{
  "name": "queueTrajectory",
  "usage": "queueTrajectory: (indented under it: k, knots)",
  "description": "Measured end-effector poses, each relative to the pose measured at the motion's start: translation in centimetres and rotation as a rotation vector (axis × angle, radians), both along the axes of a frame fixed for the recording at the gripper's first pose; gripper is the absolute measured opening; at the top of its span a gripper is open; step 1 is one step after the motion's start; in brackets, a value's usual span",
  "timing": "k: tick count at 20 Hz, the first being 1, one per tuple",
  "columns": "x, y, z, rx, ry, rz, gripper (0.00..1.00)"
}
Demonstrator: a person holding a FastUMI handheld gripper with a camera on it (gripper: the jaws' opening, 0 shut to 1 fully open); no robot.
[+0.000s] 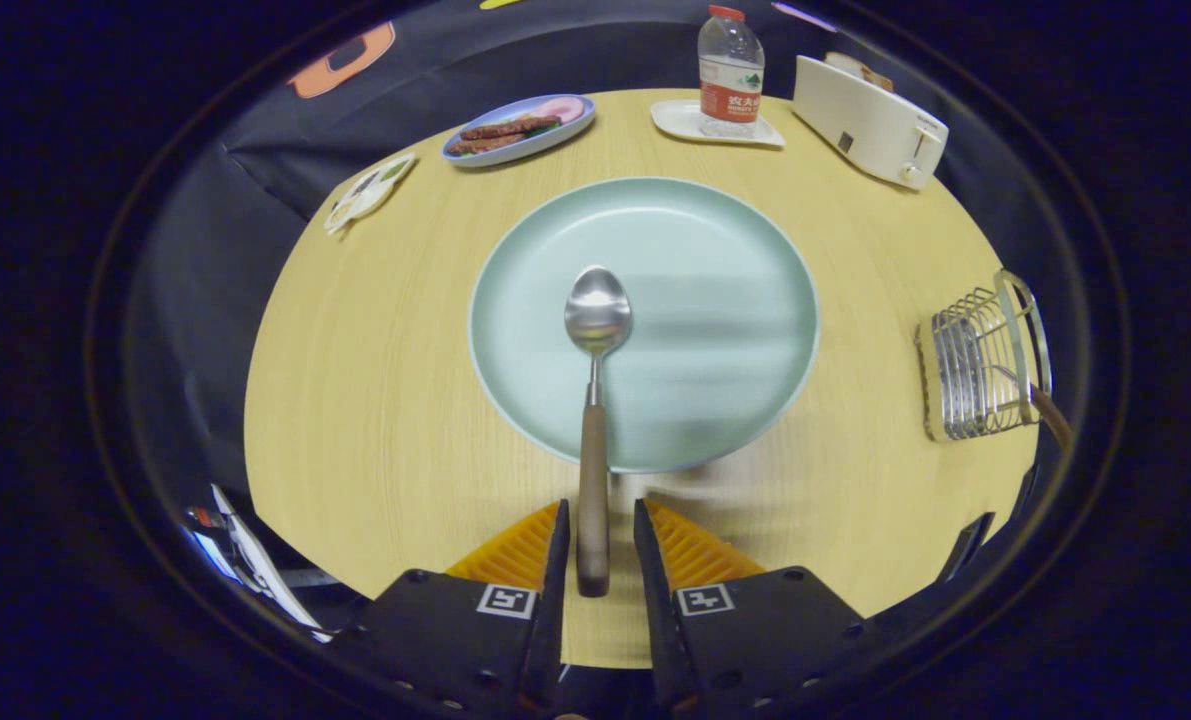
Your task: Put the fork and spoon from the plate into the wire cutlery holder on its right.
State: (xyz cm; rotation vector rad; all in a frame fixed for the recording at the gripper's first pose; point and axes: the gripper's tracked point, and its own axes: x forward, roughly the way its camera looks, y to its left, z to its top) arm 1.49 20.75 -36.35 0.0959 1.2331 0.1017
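Note:
A metal spoon (pixel 597 318) with a brown wooden handle rests with its bowl on the pale green plate (pixel 725 250). Its handle runs off the plate's near rim and ends between my fingers. My gripper (pixel 600 520) is open around that handle, and a narrow gap shows on each side of it. The wire cutlery holder (pixel 980 368) stands to the right of the plate near the table's edge. A brown handle (pixel 1053 415) sticks out of the holder; the rest of that piece is hidden among the wires.
Beyond the plate stand a water bottle (pixel 730 70) on a small white tray (pixel 690 122), a white toaster (pixel 870 120), and a blue plate of food (pixel 517 130). A small packet (pixel 367 190) lies at the round wooden table's (pixel 375 400) left edge.

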Motion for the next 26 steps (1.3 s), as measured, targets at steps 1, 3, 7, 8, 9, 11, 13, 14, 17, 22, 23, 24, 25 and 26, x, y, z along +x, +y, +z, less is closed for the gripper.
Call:
queueTrajectory:
  k: [1, 3, 7, 8, 9, 11, 13, 14, 17, 22, 23, 24, 25, 26]
  knots:
    - [0.0, 0.1, 0.4, 0.003, 0.013, 0.008, 0.07]
    - [0.3, 0.1, 0.4, -0.007, 0.021, 0.016, 0.08]
    - [0.0, -0.8, 2.0, 0.008, 0.035, 0.035, 0.01]
    - [-0.1, -1.1, 2.9, 0.015, 0.036, 0.037, 0.01]
    - [-0.1, -1.3, 3.7, 0.027, 0.036, 0.039, 0.01]
    - [-0.1, -1.9, 5.3, 0.047, 0.027, 0.042, 0.01]
    - [-0.2, -2.6, 7.3, 0.069, 0.023, 0.049, 0.01]
    - [-0.4, -3.2, 8.4, 0.084, 0.026, 0.049, 0.01]
    - [0.1, -6.4, 12.6, 0.089, -0.017, 0.040, 0.01]
    - [0.1, -14.3, 18.0, 0.073, -0.044, -0.032, 0.01]
    - [-0.1, -15.7, 18.8, 0.077, -0.034, -0.053, 0.01]
    - [-0.4, -17.1, 19.2, 0.079, -0.023, -0.072, 0.01]
    - [-0.6, -18.4, 19.4, 0.078, -0.012, -0.086, 0.01]
    - [-0.8, -19.5, 19.4, 0.078, 0.002, -0.099, 0.01]
